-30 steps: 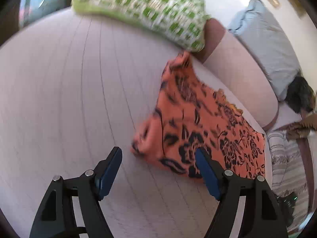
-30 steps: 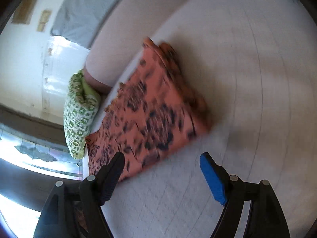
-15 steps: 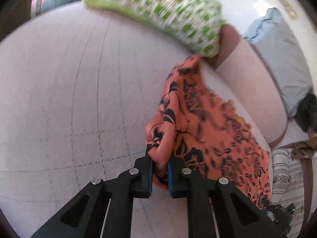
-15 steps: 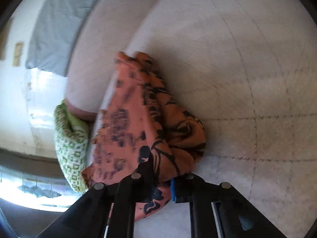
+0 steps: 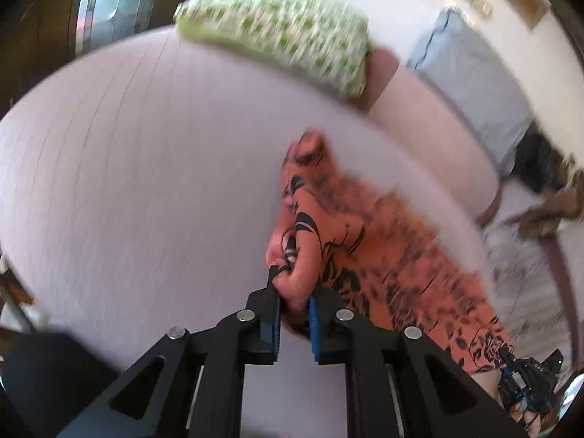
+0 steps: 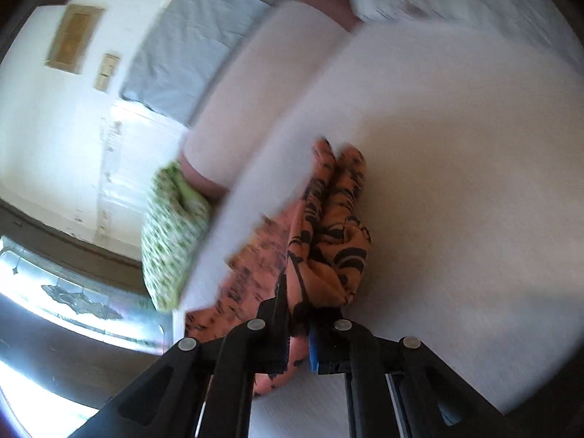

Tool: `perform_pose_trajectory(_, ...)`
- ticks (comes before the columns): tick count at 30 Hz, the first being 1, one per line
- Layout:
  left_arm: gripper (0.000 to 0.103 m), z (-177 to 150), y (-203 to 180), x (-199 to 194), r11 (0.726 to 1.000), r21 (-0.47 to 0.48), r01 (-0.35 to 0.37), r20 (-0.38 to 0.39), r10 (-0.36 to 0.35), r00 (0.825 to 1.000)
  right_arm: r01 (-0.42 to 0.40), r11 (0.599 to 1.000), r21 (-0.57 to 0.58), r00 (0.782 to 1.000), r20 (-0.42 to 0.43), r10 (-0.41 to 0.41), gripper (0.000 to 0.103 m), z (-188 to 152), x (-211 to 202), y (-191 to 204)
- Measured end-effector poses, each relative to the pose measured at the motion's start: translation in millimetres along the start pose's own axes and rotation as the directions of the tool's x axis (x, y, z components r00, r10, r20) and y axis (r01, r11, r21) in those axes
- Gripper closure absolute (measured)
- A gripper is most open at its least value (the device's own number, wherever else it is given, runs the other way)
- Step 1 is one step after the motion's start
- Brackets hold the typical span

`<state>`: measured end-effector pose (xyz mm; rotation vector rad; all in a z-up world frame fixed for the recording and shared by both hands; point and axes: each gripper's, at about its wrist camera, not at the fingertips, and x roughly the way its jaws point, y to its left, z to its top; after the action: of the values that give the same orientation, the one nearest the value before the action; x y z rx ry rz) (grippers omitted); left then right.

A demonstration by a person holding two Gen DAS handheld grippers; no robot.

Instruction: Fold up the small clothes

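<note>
- The orange garment (image 5: 365, 241), printed with black flowers, lies on the pale bed (image 5: 146, 182). It sits toward the bed's far edge, where a long bolster (image 5: 430, 135) runs, and it is well apart from the green checked pillow (image 5: 277, 33) at the far corner.
- The left gripper (image 5: 294, 312) has a bunched corner of the cloth between its blue pads. The pads press on the fabric, though the jaws are opening slightly around the thick wad.
- The right gripper (image 6: 295, 343) is pressed together on another bunched corner of the same garment (image 6: 328, 233), with fabric bulging out above and below the pads.
- From the left gripper, the cloth stretches away to the right and toward the near right corner of the bed, with its long axis slanting that way. A narrow tail also runs forward toward the bolster.
- From the right gripper, the cloth runs forward and leftward, toward the bed's edge beside the pillow (image 6: 171, 233).
- Each hand thus holds one end of the near edge, and neither is nearer the free cloth.
- As I judge it, the fold depends on carrying that held edge across the long axis onto the far part.
- Both views are blurred, so I cannot tell exactly how the far hem lies.
</note>
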<state>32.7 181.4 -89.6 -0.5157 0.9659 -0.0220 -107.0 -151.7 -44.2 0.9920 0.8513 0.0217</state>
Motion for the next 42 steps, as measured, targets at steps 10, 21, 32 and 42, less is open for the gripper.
perform_pose_trajectory(10, 0.055, 41, -15, -16, 0.986, 0.119, -0.118, 0.146, 0.100, 0.984, 0.154, 0.969, -0.196, 0.984, 0.117, -0.133, 0.089, 24, -46, 9)
perform_pose_trajectory(21, 0.045, 116, -45, 93, 0.942, 0.335, 0.010, -0.066, 0.013, 0.998, 0.200, 0.886, -0.418, 0.977, 0.023, -0.210, 0.012, 94, 71, 45)
perform_pose_trajectory(32, 0.091, 141, -50, 142, 0.935, 0.355, 0.005, -0.129, 0.043, 0.991, 0.283, 0.816, -0.504, 0.928, -0.070, -0.365, 0.086, 131, 170, 49)
perform_pose_trajectory(42, 0.096, 143, -55, 143, 0.904, 0.428, 0.008, -0.053, 0.016, 0.998, 0.343, 0.793, -0.503, 0.935, 0.098, -0.342, 0.096, 127, 134, 58)
